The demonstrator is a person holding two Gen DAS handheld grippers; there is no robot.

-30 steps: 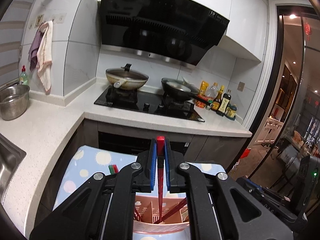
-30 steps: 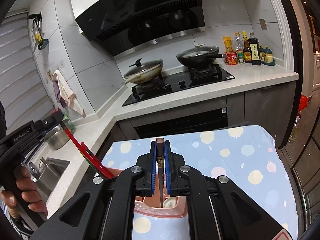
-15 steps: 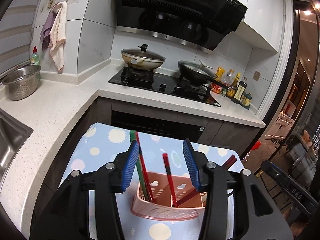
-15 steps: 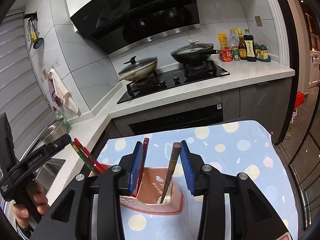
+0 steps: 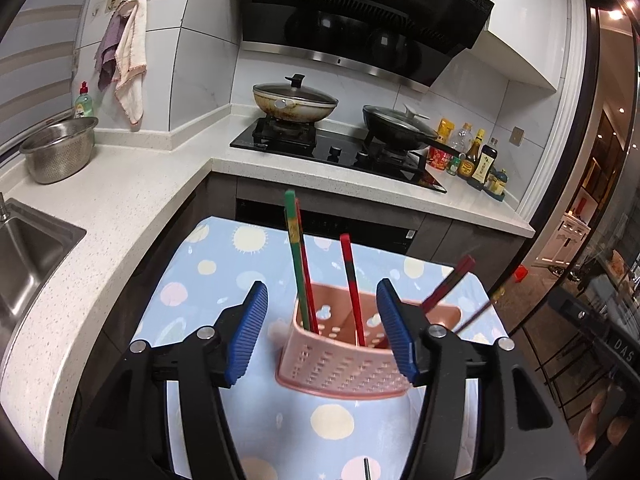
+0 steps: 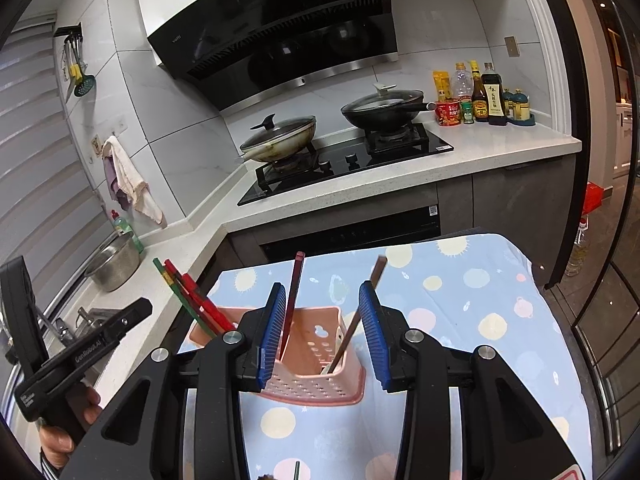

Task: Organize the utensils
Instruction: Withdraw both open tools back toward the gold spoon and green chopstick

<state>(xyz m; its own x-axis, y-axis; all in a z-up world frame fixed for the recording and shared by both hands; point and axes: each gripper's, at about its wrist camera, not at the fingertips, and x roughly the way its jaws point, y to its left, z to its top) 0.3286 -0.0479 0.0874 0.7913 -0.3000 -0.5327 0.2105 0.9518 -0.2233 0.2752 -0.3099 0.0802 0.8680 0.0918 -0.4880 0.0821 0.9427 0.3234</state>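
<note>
Both my grippers — left (image 5: 322,328), right (image 6: 324,330) — gape wide, empty; retreating carelessly could probably tip the pink perforated plastic basket (image 5: 340,364) just ahead.

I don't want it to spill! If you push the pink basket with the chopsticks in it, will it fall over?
It might. The pink basket looks like thin, perforated plastic, so probably light and easy to slide on the dotted cloth. The chopsticks stand tall and lean outward well above its rim, so a push up high could tip it. Pushing low seems safer.
</note>
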